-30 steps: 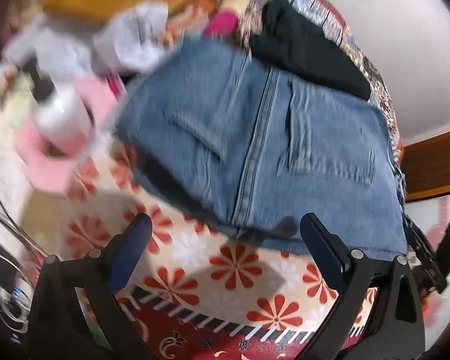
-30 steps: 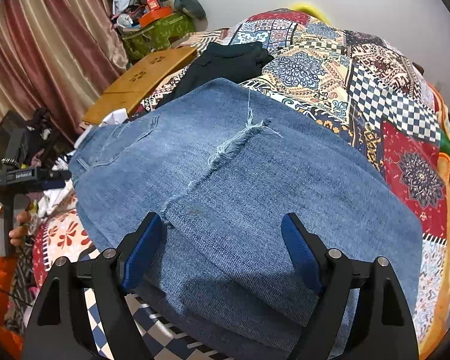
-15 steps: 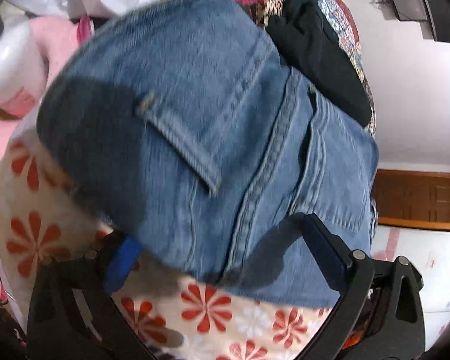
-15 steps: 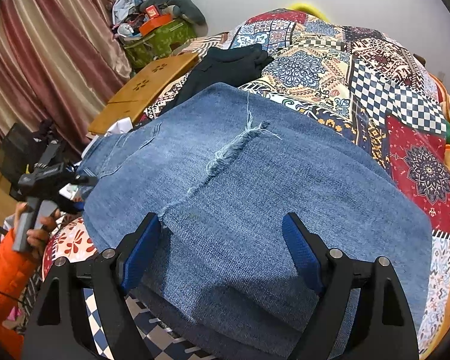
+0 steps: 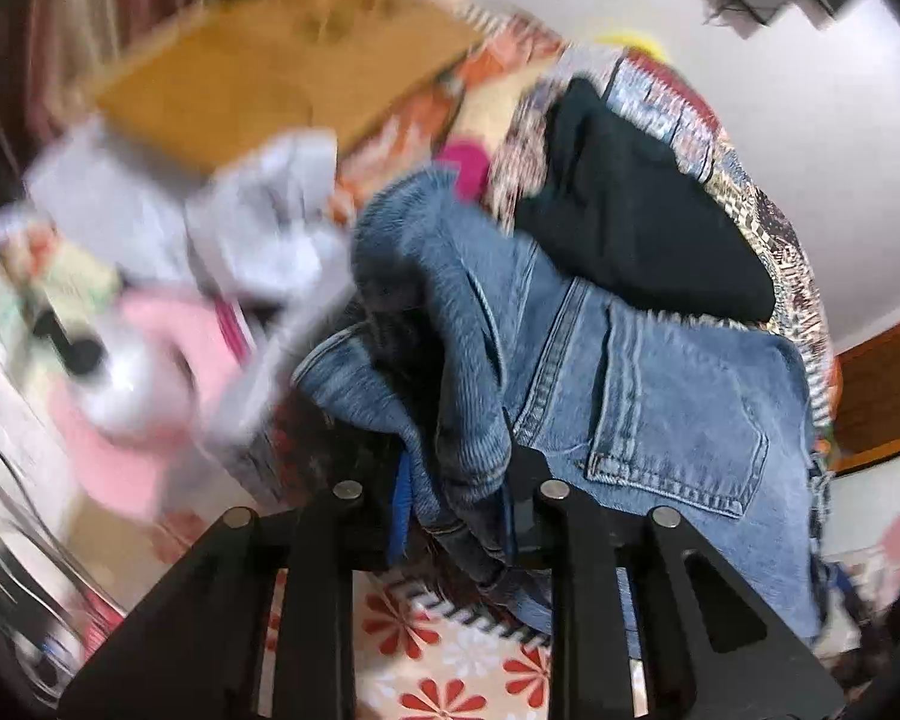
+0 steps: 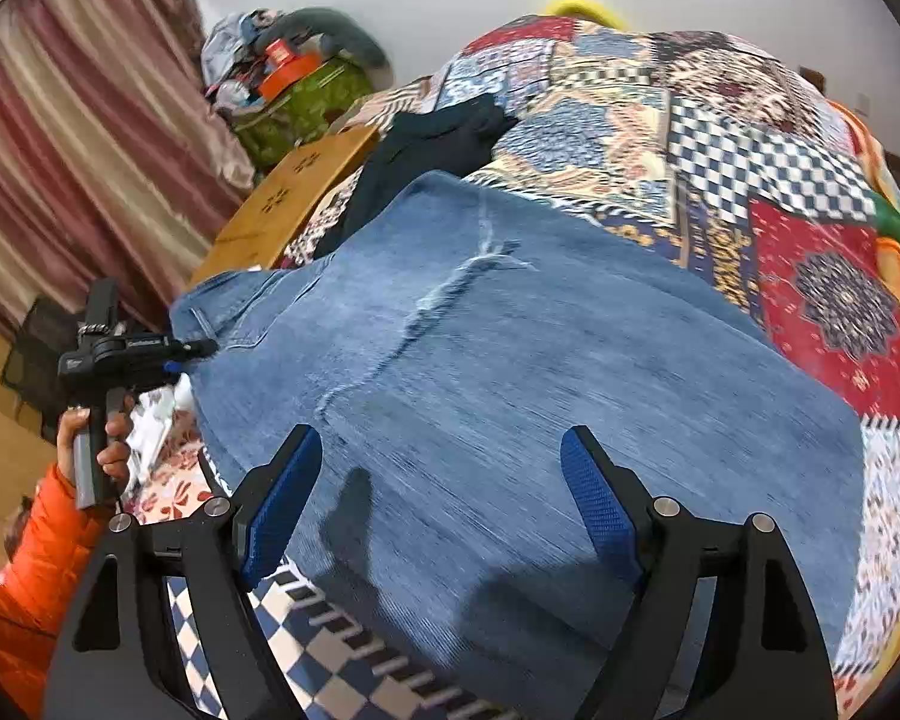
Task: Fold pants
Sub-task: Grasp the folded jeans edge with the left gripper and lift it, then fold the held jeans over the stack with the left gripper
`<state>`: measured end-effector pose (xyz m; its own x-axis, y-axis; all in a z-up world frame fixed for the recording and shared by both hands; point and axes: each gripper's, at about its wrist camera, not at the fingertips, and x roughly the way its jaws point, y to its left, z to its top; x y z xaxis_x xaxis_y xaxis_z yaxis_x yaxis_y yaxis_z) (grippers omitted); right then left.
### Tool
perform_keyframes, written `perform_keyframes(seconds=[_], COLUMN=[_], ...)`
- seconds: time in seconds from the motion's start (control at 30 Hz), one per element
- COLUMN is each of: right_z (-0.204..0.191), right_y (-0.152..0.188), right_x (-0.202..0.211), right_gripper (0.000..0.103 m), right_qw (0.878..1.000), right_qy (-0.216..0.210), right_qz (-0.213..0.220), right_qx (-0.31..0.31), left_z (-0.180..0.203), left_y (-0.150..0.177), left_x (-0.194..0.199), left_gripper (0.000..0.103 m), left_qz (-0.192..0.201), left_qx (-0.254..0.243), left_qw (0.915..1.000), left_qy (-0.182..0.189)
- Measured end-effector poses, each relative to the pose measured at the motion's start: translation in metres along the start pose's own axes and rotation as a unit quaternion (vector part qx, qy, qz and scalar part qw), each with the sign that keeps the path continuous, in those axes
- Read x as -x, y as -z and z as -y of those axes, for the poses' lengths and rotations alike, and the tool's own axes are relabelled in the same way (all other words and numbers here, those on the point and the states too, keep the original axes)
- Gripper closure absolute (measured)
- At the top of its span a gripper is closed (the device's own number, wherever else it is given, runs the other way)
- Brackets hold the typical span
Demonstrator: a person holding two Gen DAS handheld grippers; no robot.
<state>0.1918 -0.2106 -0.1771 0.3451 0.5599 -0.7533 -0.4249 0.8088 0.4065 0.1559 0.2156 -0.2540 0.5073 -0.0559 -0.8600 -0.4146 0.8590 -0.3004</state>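
Note:
Blue denim pants (image 6: 510,372) lie folded on a patchwork bedspread (image 6: 750,138), with a frayed rip near the middle. In the left wrist view my left gripper (image 5: 456,480) is shut on a bunched waistband edge of the pants (image 5: 660,408), lifting it; a back pocket shows to the right. In the right wrist view my right gripper (image 6: 438,498) is open, its blue pads (image 6: 594,498) hovering just above the near part of the denim. The left gripper (image 6: 192,348) also shows there, pinching the far left edge of the pants.
A black garment (image 5: 630,210) lies past the jeans on the bed. A wooden lap table (image 5: 282,66), white and pink clothes (image 5: 258,228) and a white bottle (image 5: 126,384) sit to the left. A green bag (image 6: 306,102) and curtains (image 6: 78,138) stand beyond.
My left gripper has closed on the waistband edge and lifted it, bunching the denim. The right gripper stays open and has lowered a little toward the pants.

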Motion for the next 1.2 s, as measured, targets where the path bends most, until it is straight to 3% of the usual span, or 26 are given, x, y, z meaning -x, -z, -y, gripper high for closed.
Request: perform_keyframes(seconds=[0.13,0.23,0.3,0.37,0.6,0.8,1.0,1.2], right_z=[0.012,0.023,0.03,0.038,0.052,0.054,0.063,0.064], right_y=[0.006,0.012,0.016,0.021,0.029,0.033,0.034,0.036], right_x=[0.018,0.028,0.034,0.037,0.033,0.029,0.033,0.04], right_gripper=[0.024,0.024,0.024,0.024,0.023,0.021,0.021,0.022], right_qw=[1.0,0.999,0.999,0.998,0.997,0.998,0.998,0.998], right_qy=[0.017,0.031,0.037,0.044,0.058,0.046,0.016,0.008], right_qz=[0.01,0.016,0.019,0.019,0.019,0.028,0.038,0.045], right_qx=[-0.016,-0.027,-0.034,-0.043,-0.04,-0.024,-0.044,-0.053], left_z=[0.019,0.039,0.058,0.075,0.168,0.265,0.34,0.391], left_y=[-0.012,-0.02,-0.029,-0.036,-0.035,-0.019,0.014,0.065], left_x=[0.036,0.058,0.068,0.081,0.132,0.144,0.125,0.059], left_gripper=[0.081,0.083,0.084,0.084,0.085,0.085,0.086,0.086], left_qz=[0.077,0.138,0.171,0.189,0.24,0.222,0.149,0.009], left_qx=[-0.066,-0.114,-0.14,-0.157,-0.222,-0.288,-0.334,-0.371], left_qw=[0.9921,0.9738,0.9621,0.9562,0.9439,0.9297,0.9166,0.9053], left_qy=[-0.074,-0.14,-0.16,-0.159,-0.049,0.059,0.161,0.206])
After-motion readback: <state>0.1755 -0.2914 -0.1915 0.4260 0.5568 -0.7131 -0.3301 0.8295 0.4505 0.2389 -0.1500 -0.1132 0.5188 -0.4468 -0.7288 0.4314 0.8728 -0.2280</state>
